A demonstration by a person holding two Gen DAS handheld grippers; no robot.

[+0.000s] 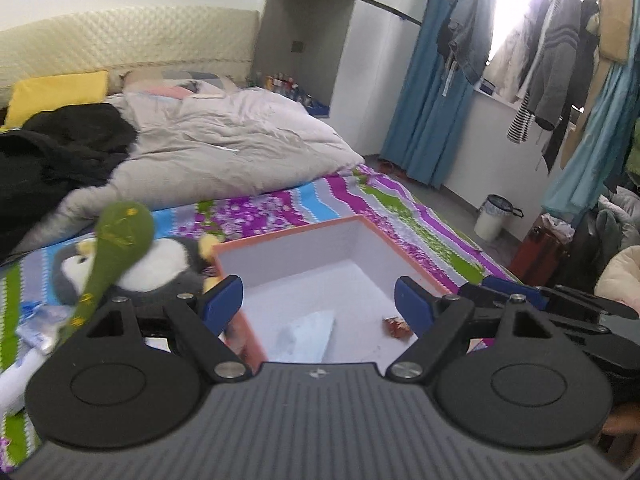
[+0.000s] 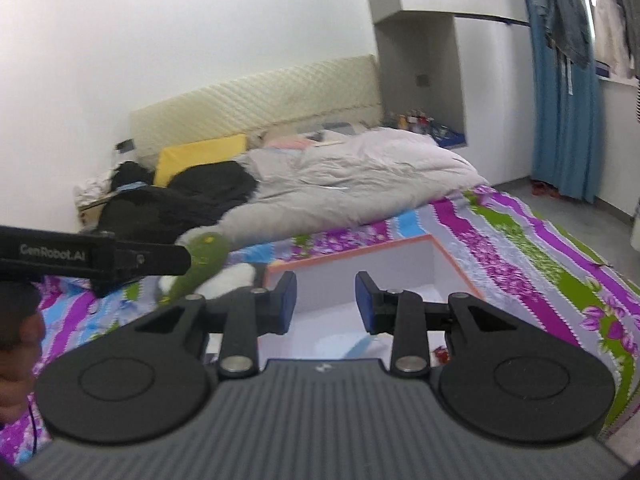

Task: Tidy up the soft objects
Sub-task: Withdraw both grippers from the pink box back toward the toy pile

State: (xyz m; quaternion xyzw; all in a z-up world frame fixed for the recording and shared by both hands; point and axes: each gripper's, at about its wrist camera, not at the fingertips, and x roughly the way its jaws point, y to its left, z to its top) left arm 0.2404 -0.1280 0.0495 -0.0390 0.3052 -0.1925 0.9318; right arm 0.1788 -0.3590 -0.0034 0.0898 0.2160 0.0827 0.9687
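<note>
Clearly two grippers are seen — left (image 1: 318, 304) wide, right (image 2: 326, 304) narrower, both empty; one box (image 1: 288, 236); two plush toys — penguin (image 1: 160, 268), green one (image 1: 120, 236).

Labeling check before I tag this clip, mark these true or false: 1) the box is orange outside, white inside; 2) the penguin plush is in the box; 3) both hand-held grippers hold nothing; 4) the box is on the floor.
1) True: the box has an orange rim and white walls.
2) False: the penguin plush lies on the bedsheet, left of the box.
3) True: left hand-held gripper and right hand-held gripper are open with nothing between them.
4) False: it sits on the bed.
</note>
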